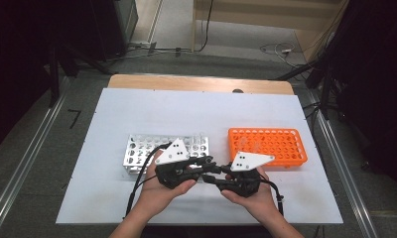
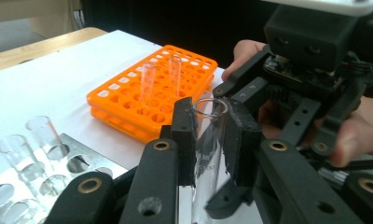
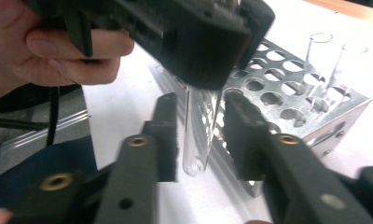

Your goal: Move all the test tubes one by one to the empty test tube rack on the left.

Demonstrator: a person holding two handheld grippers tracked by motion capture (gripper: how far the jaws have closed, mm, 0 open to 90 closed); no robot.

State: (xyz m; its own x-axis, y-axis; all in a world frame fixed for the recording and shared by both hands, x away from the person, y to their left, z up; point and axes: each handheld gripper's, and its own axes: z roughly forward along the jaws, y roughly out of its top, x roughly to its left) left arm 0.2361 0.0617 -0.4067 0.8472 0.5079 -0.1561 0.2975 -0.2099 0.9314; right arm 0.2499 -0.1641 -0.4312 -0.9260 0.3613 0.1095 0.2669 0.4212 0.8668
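Note:
A clear glass test tube (image 2: 210, 108) stands upright between the jaws of my left gripper (image 2: 207, 140), which is shut on its upper part. In the right gripper view the same tube (image 3: 196, 140) hangs from the left gripper (image 3: 194, 37), its rounded bottom between the jaws of my right gripper (image 3: 201, 135). Those jaws stand open, with a gap on each side of the glass. From above, the left gripper (image 1: 211, 166) and right gripper (image 1: 219, 174) meet tip to tip near the table's front edge.
A metal rack (image 1: 137, 153) holding a few glass tubes (image 2: 44, 133) sits behind my left hand. An orange rack (image 1: 266, 144) with two upright tubes (image 2: 147, 84) stands to the right. Both rest on a white board (image 1: 137, 109).

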